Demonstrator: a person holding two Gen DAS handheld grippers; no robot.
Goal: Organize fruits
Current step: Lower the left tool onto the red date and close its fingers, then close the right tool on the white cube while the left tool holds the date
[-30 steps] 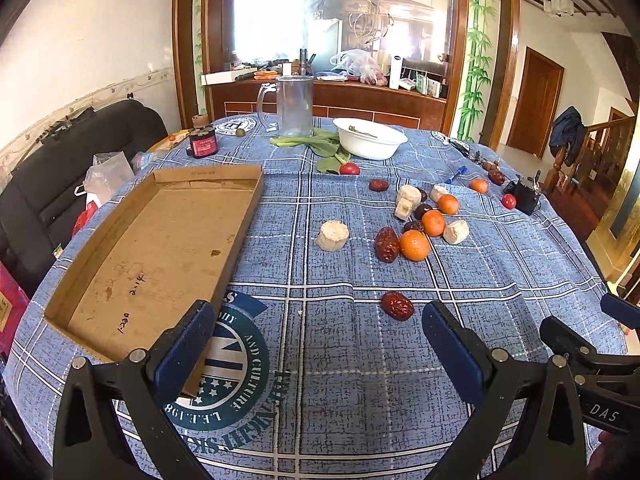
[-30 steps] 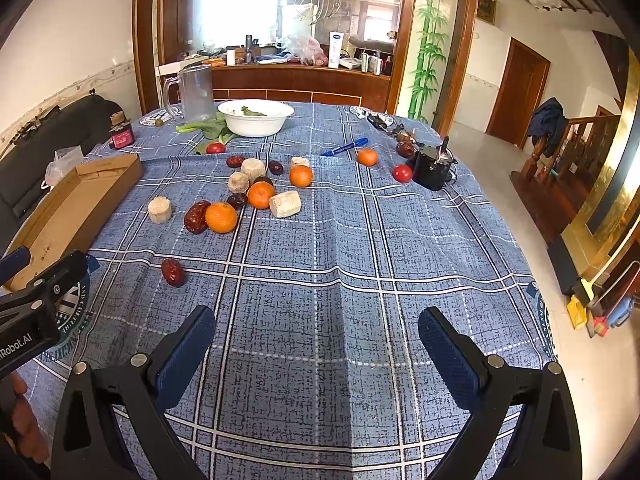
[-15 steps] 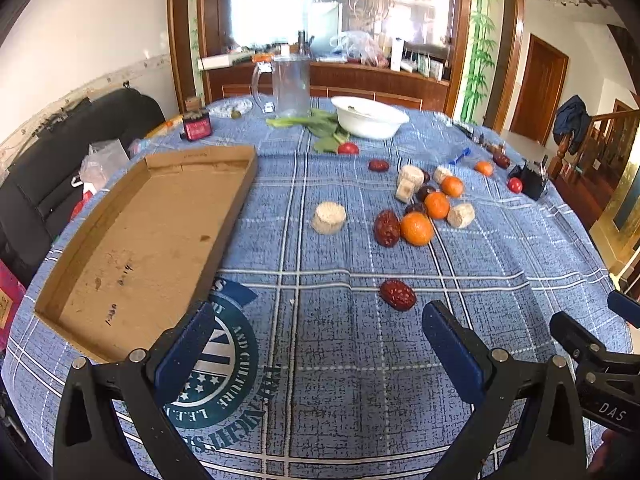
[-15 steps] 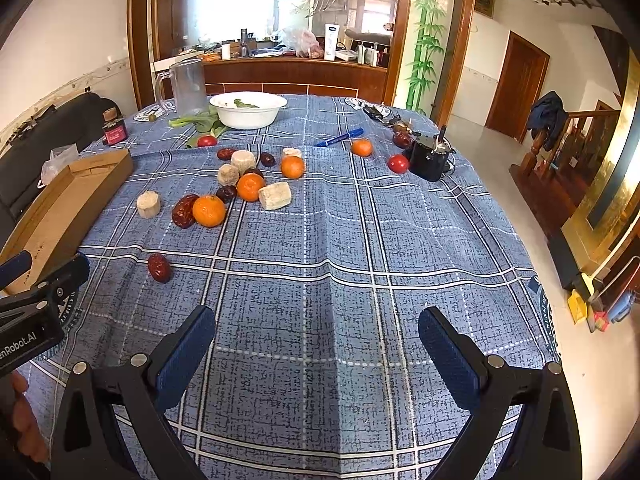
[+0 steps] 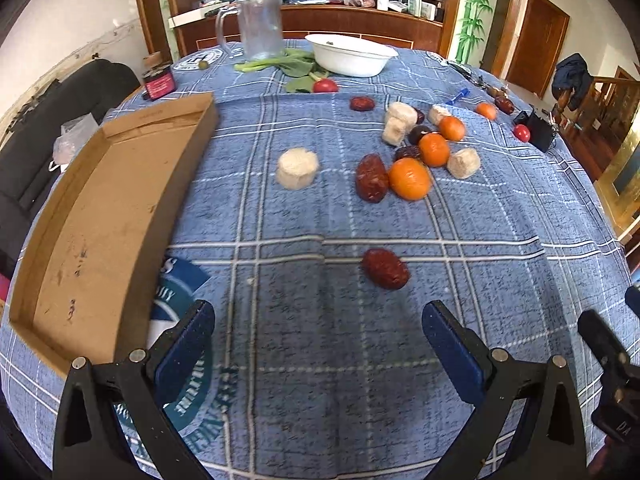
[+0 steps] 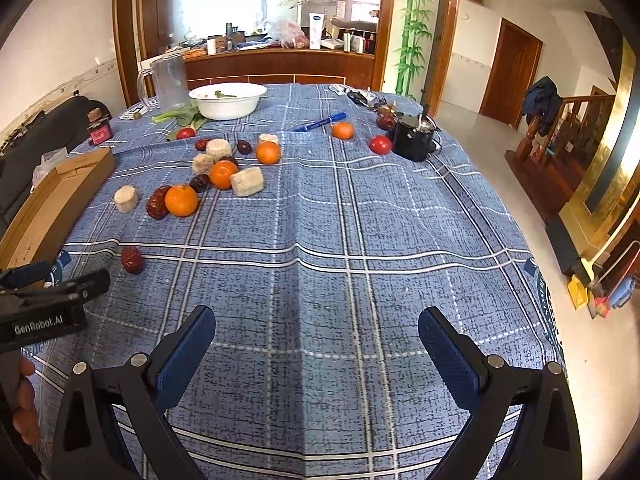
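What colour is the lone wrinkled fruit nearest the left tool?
Dark red wrinkled fruit; clearest in the left wrist view.

A round table covered in a blue plaid cloth carries a shallow brown cardboard tray at its left, a lone wrinkled red date near the front, a cluster of small oranges, dates and pale cylindrical chunks mid-table, and a white bowl, clear plastic jug and leafy greens at the far side.

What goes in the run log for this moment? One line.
left hand-held gripper: open, empty | right hand-held gripper: open, empty | nearest red date: on tablecloth | cardboard tray: no fruit inside
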